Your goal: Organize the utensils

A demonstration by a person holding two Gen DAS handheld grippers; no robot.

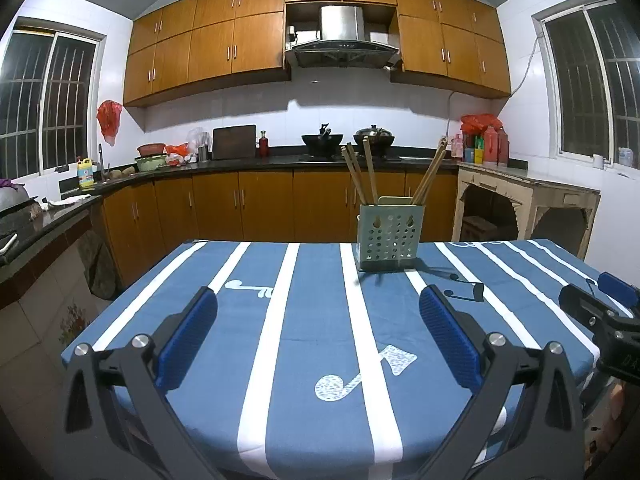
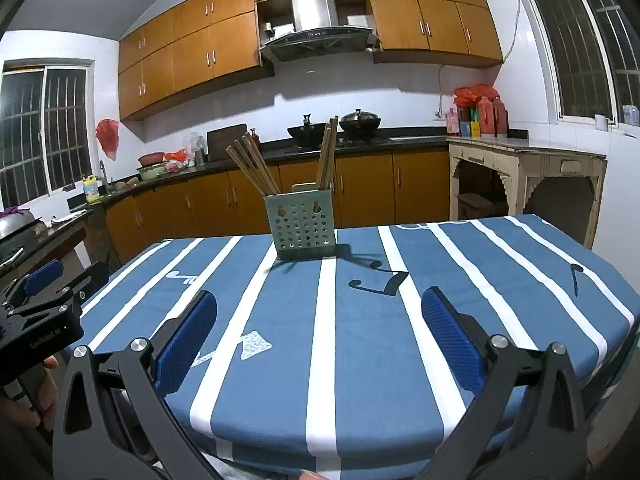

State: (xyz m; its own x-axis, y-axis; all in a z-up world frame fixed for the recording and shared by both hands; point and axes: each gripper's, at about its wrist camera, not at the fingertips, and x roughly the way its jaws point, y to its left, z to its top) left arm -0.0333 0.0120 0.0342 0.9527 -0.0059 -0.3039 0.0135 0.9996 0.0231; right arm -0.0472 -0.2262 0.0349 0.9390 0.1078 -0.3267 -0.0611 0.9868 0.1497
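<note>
A pale green perforated utensil holder stands on the far part of a table with a blue, white-striped cloth. Several wooden chopsticks lean out of it in two bunches. My left gripper is open over the near half of the table, nothing between its blue pads. My right gripper is also open and holds nothing. Each gripper shows at the other view's edge: the right one and the left one.
Behind the table runs a kitchen counter with woks, bottles and bowls, under wooden wall cabinets. A worn cream side table stands at the back right. A hand grips the left tool's handle. Barred windows sit on both side walls.
</note>
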